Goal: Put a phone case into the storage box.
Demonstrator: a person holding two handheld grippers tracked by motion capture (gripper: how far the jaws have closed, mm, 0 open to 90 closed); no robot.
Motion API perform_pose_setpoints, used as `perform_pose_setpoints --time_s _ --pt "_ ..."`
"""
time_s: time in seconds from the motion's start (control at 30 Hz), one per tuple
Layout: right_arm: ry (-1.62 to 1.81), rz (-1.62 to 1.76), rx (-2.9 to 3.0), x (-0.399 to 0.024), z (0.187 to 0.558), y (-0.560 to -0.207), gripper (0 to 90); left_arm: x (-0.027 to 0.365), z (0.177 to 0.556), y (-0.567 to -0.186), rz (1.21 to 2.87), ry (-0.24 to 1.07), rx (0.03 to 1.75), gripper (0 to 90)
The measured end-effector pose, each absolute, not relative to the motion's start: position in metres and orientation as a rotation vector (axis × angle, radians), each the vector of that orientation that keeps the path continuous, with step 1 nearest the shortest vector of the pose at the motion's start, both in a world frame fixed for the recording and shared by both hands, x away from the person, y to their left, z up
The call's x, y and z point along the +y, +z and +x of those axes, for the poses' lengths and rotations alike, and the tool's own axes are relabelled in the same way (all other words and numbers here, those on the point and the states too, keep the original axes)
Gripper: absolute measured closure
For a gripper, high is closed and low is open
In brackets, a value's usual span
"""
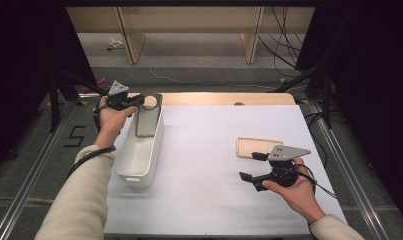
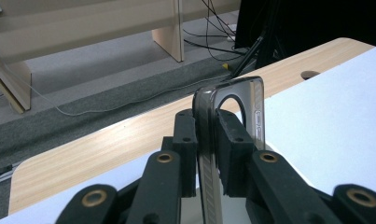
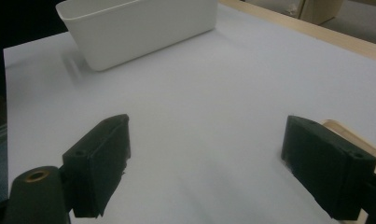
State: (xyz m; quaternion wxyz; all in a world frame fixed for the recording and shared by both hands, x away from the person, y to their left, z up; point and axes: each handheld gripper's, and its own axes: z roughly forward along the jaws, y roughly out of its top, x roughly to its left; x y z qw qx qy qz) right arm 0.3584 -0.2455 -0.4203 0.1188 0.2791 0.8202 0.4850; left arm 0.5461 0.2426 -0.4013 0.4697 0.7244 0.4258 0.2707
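Note:
My left gripper (image 1: pixel 139 101) is shut on a smoky translucent phone case (image 1: pixel 148 117) and holds it upright over the far end of a white plastic bin (image 1: pixel 124 155). In the left gripper view the two black pads (image 2: pixel 230 140) press on the case (image 2: pixel 258 109) from both sides, and its round camera cut-out stands above them. My right gripper (image 1: pixel 251 166) hovers low over the white table sheet at the right, open, with nothing between its jaws. A flat light wooden tray (image 1: pixel 251 145) lies just beyond it.
The bin (image 3: pixel 143 28) is long and stands lengthwise at the table's left. The wooden tray's corner (image 3: pixel 349 133) shows by the right jaw. A wooden table edge with a round hole (image 2: pixel 309 74) runs along the far side. Cables lie on the floor beyond.

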Motion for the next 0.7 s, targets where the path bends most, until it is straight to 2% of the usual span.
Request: perform_pose_setpoints --time_s 0.7 --pt "1.416 0.814 2.401 -0.2455 0.3582 -0.4201 16.5 0.2383 0.5531 -0.3998 1.876 0.71 1.101 70.7"
